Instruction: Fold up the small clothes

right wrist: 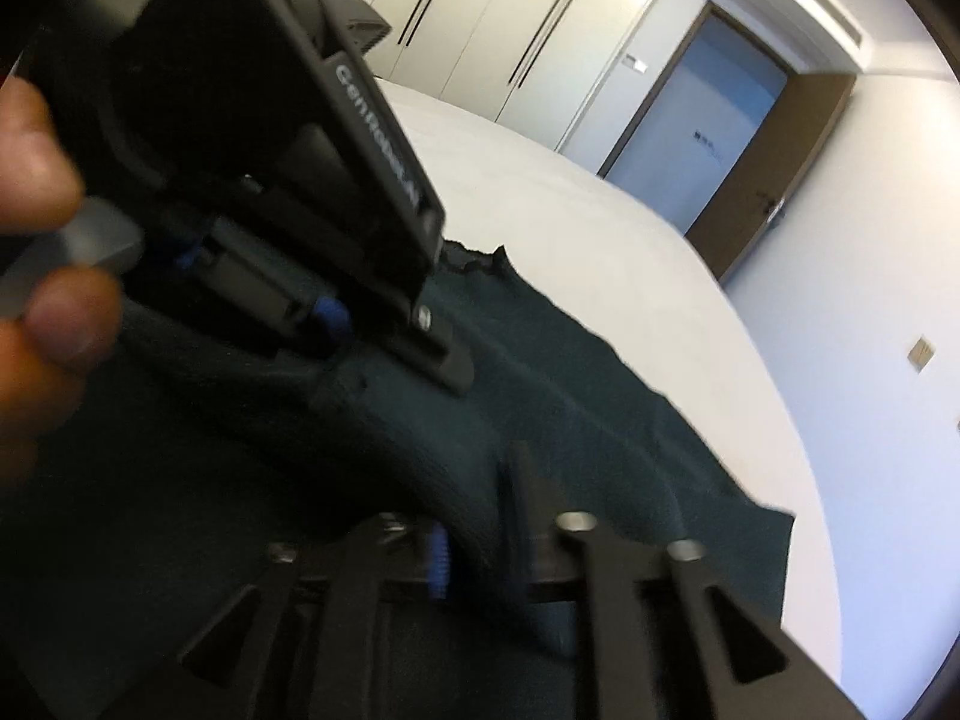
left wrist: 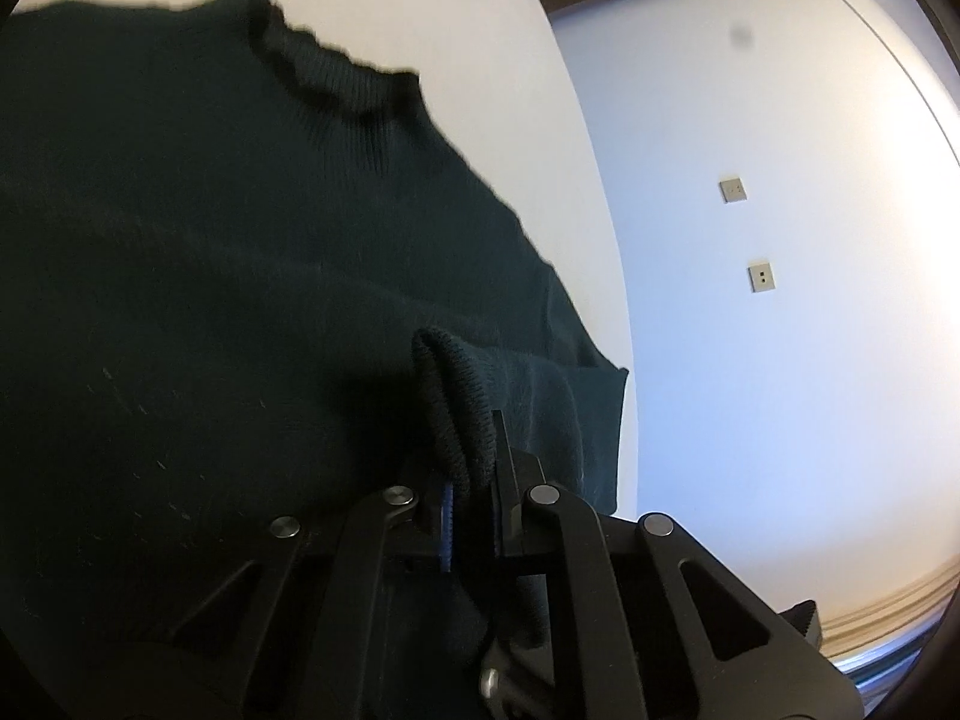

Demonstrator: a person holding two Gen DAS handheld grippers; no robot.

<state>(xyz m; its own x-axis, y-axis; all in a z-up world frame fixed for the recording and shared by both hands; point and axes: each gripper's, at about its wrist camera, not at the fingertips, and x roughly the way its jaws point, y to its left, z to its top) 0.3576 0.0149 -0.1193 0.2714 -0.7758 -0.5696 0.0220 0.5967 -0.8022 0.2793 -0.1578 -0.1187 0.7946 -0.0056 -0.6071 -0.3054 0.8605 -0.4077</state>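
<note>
A dark green knit sweater [left wrist: 210, 228] lies spread on a white table [left wrist: 480, 60], its ribbed collar [left wrist: 336, 78] toward the far side. My left gripper [left wrist: 471, 480] is shut on the ribbed cuff of a sleeve [left wrist: 456, 408], held over the sweater's body. In the right wrist view my right gripper [right wrist: 480, 516] is shut on a fold of the same sweater [right wrist: 570, 420]. The left gripper [right wrist: 336, 312] shows there at upper left, close above the cloth, with the person's fingers [right wrist: 42, 240] beside it.
The round white table's edge [right wrist: 780, 396] curves to the right, with bare surface beyond the sweater. A white wall with two sockets [left wrist: 761, 277] stands past it. A doorway [right wrist: 708, 120] and white cupboards [right wrist: 480, 12] lie at the back.
</note>
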